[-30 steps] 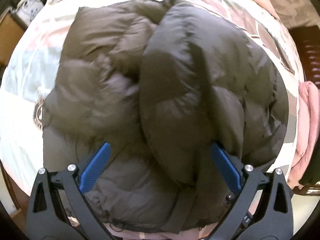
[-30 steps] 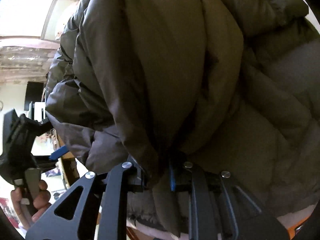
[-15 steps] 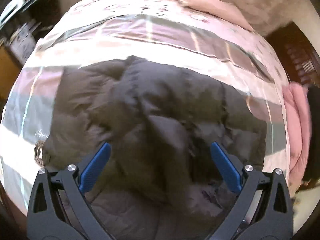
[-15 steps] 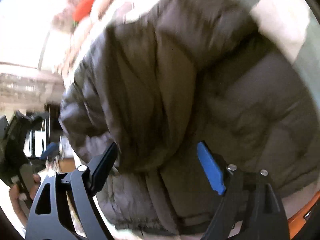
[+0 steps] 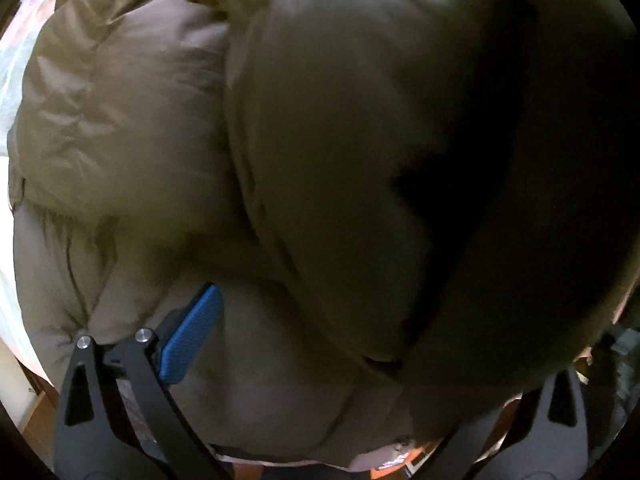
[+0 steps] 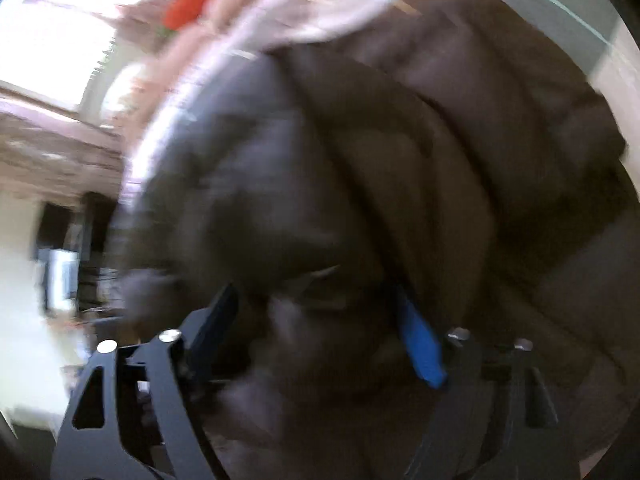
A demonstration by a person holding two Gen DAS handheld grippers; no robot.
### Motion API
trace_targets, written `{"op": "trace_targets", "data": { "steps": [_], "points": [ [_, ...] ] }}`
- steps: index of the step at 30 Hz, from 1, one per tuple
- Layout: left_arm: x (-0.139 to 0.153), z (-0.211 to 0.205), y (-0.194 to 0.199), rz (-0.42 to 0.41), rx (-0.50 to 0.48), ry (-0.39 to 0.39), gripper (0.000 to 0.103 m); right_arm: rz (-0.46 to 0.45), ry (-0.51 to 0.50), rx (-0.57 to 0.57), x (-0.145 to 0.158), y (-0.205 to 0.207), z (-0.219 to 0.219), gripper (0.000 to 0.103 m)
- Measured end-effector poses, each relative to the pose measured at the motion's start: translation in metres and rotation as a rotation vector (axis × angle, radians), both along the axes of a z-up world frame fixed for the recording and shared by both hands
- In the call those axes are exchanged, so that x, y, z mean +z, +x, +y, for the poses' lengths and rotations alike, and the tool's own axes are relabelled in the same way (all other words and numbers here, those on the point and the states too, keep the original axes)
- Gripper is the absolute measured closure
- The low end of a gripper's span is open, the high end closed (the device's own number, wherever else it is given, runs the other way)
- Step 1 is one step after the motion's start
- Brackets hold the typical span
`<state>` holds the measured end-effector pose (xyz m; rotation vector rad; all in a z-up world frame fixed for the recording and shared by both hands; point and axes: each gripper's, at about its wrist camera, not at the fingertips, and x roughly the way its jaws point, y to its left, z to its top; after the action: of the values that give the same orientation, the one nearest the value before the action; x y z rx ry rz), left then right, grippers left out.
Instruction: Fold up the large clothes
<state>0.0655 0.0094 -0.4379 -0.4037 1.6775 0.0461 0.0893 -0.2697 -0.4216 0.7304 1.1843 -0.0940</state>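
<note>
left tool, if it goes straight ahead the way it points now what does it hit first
The puffy brown jacket. It fills the view ahead of the left tool, bulging over the spot where its right finger should show, so contact looks immediate, though exact depth is unclear.

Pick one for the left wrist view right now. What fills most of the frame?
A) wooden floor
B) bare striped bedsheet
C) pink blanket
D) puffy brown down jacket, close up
D: the puffy brown jacket bulges across nearly the whole left wrist view, hiding the right-hand finger of the left gripper; only a sliver of bedsheet shows at the left edge.
</note>
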Motion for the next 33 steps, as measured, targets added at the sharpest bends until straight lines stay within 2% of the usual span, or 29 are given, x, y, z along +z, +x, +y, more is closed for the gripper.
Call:
{"op": "trace_targets", "data": {
  "steps": [4, 6, 7, 9, 11, 13, 16, 19, 24, 28, 29, 33],
  "points": [
    [-0.004, -0.003, -0.001, -0.006, -0.023, 0.008, 0.002, 0.031, -0.123, 0.054, -0.01, 0.003, 0.012, 0.038],
    [0.004, -0.004, -0.001, -0.025, -0.013, 0.018, 0.002, 0.043, -0.209, 0.103, -0.012, 0.007, 0.026, 0.037],
    [0.014, -0.004, -0.002, -0.056, -0.004, 0.021, 0.002, 0.049, -0.223, 0.112, -0.012, 0.008, 0.028, 0.037],
    [0.048, -0.008, -0.002, -0.171, -0.018, 0.039, 0.002, 0.064, -0.217, 0.127, -0.009, 0.011, 0.03, 0.035],
    [0.097, -0.016, 0.001, -0.344, -0.07, 0.077, 0.002, 0.049, -0.126, 0.095, 0.001, 0.013, 0.024, 0.032],
    [0.126, -0.023, 0.009, -0.439, -0.108, 0.118, 0.002, -0.011, -0.061, 0.029, 0.022, 0.007, 0.012, 0.032],
    [0.141, -0.022, 0.036, -0.483, -0.116, 0.143, 0.002, -0.128, -0.151, -0.008, 0.064, 0.008, 0.009, 0.032],
    [0.138, -0.013, 0.071, -0.457, -0.086, 0.15, 0.002, -0.212, -0.179, 0.013, 0.086, 0.03, 0.009, 0.027],
    [0.125, -0.015, 0.105, -0.4, -0.097, 0.225, 0.002, -0.245, -0.206, 0.078, 0.077, 0.088, -0.002, 0.027],
    [0.09, -0.018, 0.122, -0.333, -0.115, 0.282, 0.002, -0.125, -0.281, 0.152, 0.047, 0.145, 0.004, 0.027],
    [0.081, -0.017, 0.125, -0.322, -0.111, 0.289, 0.002, -0.088, -0.307, 0.18, 0.031, 0.155, 0.006, 0.027],
    [0.041, -0.007, 0.131, -0.248, -0.081, 0.268, 0.002, -0.033, -0.333, 0.239, 0.0, 0.163, 0.01, 0.023]
  ]
}}
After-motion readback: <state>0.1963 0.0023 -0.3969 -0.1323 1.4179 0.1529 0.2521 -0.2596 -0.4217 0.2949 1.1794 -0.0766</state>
